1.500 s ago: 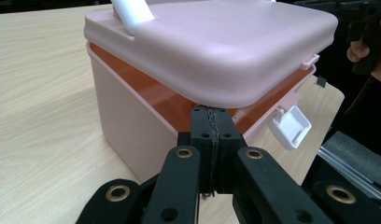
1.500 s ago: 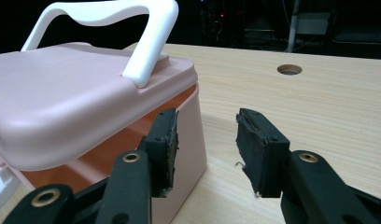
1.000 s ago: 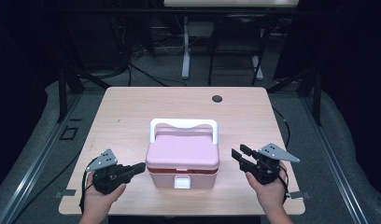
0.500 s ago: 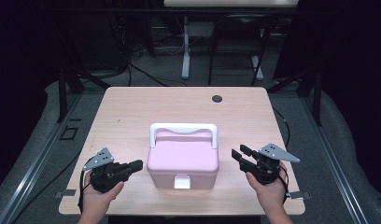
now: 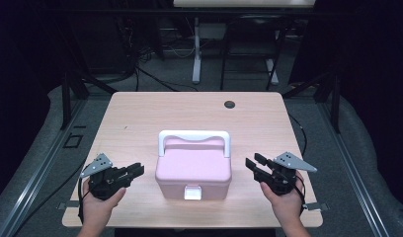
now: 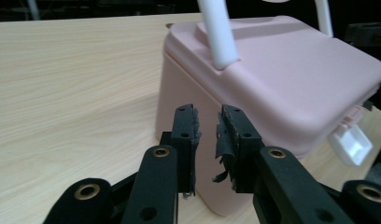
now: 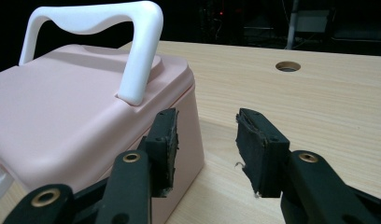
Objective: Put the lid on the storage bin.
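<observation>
A pink box (image 5: pixel 193 170) with an upright white handle (image 5: pixel 193 136) and a white front latch (image 5: pixel 192 192) sits lid-down near the table's front edge. My left gripper (image 5: pixel 138 170) hovers just left of the box and points at its side. In the left gripper view the left gripper (image 6: pixel 208 126) has a narrow gap with nothing in it; its jaws have just been opening. My right gripper (image 5: pixel 251 163) waits off the box's right side. In the right gripper view that gripper (image 7: pixel 205 133) stands open and holds nothing, beside the box (image 7: pixel 86 121).
The light wood table (image 5: pixel 140 123) has a round cable hole (image 5: pixel 230 104) near its far edge. Dark floor, cables and a stand's legs (image 5: pixel 196 74) lie beyond the table. Bare tabletop stretches behind the box.
The left gripper's jaws have parted a little from shut. Both hands and the box stay where they were.
</observation>
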`<state>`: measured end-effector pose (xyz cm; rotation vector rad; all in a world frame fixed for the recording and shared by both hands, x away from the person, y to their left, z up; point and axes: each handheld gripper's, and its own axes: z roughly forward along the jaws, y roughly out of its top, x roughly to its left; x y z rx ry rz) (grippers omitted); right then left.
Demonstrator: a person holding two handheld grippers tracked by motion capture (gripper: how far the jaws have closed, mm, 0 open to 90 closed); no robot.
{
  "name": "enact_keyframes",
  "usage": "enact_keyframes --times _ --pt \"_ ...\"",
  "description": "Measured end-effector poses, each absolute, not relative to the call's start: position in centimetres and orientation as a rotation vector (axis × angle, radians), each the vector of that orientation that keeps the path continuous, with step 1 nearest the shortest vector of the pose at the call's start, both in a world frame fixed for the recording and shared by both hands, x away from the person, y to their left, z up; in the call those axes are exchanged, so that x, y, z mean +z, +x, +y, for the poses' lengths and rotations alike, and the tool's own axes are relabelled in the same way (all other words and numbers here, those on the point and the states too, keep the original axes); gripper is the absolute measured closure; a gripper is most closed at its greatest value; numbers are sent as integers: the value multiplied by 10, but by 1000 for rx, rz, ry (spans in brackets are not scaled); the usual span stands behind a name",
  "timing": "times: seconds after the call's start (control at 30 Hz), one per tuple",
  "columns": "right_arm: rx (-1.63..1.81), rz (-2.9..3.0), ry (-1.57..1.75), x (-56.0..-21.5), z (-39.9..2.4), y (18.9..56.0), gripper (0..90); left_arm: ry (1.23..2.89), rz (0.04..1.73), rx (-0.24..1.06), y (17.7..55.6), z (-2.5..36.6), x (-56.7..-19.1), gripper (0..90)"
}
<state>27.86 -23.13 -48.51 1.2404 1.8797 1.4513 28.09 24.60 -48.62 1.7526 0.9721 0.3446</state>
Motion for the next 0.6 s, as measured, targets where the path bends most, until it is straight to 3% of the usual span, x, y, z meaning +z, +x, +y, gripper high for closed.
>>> enact_keyframes --times 0.6 --pt "1392 1883 1221 -493 -235 282 561 1735 1076 477 295 271 -507 523"
